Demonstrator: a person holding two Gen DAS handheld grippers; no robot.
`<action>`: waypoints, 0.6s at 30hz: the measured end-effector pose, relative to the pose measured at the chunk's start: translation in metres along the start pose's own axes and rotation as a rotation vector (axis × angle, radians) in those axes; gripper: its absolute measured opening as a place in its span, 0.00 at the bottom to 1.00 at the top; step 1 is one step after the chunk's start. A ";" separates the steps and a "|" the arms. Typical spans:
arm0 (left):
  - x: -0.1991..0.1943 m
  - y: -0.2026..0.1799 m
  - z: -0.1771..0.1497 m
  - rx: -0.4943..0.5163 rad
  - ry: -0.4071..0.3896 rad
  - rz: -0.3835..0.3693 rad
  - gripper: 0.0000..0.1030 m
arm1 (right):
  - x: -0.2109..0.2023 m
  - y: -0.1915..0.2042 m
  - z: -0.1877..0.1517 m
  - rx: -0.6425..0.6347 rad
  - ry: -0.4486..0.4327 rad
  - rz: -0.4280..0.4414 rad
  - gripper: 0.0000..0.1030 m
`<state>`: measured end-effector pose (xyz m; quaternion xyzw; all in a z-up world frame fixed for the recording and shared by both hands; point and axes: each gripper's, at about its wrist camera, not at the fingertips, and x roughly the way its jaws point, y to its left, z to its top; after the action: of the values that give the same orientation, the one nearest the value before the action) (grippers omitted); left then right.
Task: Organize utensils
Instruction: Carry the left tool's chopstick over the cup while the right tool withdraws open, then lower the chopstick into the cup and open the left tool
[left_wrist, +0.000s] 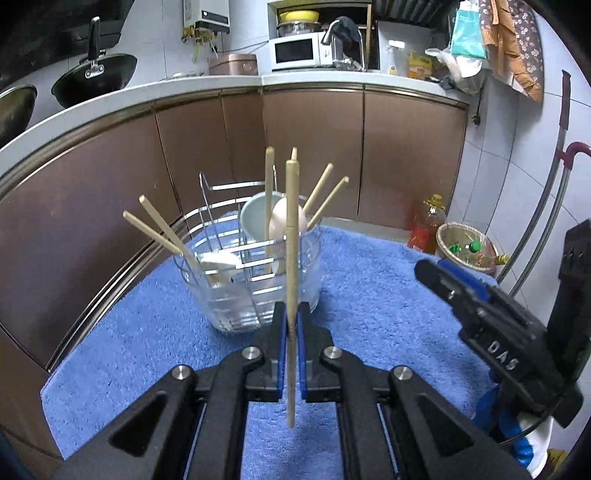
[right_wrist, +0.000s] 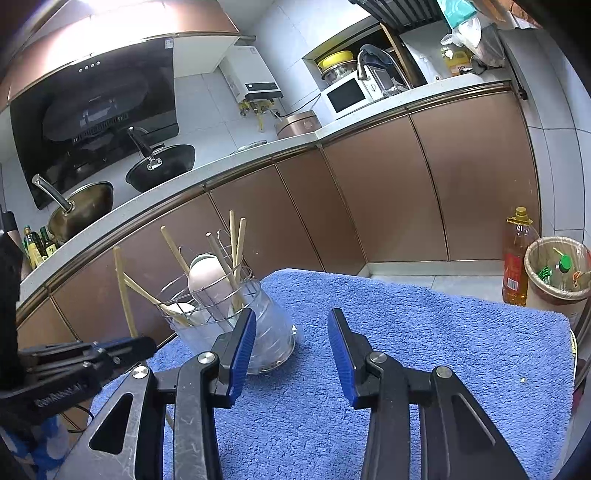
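Note:
My left gripper (left_wrist: 291, 314) is shut on a wooden chopstick (left_wrist: 291, 236), held upright just in front of a clear glass holder (left_wrist: 251, 295) on the blue mat. The holder carries several chopsticks (left_wrist: 162, 229) leaning outward, a white spoon (left_wrist: 219, 264), and a wire rack with bowls (left_wrist: 258, 214). In the right wrist view the holder (right_wrist: 273, 325) stands just left of my right gripper (right_wrist: 291, 328), which is open and empty above the mat. The left gripper (right_wrist: 122, 349) with its chopstick (right_wrist: 123, 291) shows at the left of that view.
The blue towel mat (left_wrist: 369, 288) covers the work surface. Brown cabinets (left_wrist: 310, 147) curve behind it. An oil bottle (right_wrist: 517, 258) and a bin (right_wrist: 557, 273) stand on the floor at right. Woks (right_wrist: 162, 166) sit on the counter.

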<state>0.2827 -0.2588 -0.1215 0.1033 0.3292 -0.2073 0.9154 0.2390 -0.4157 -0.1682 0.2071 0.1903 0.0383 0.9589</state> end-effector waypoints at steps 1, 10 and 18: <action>-0.003 -0.001 0.002 -0.004 -0.008 -0.001 0.04 | 0.000 -0.001 0.000 0.001 0.000 0.000 0.37; -0.052 0.044 0.063 -0.169 -0.257 -0.007 0.04 | -0.001 -0.001 -0.001 -0.006 -0.004 -0.008 0.38; -0.034 0.068 0.107 -0.265 -0.391 0.084 0.04 | -0.001 -0.001 -0.001 -0.015 -0.008 -0.011 0.39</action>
<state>0.3494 -0.2226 -0.0143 -0.0460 0.1656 -0.1403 0.9751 0.2375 -0.4168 -0.1688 0.1989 0.1874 0.0336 0.9613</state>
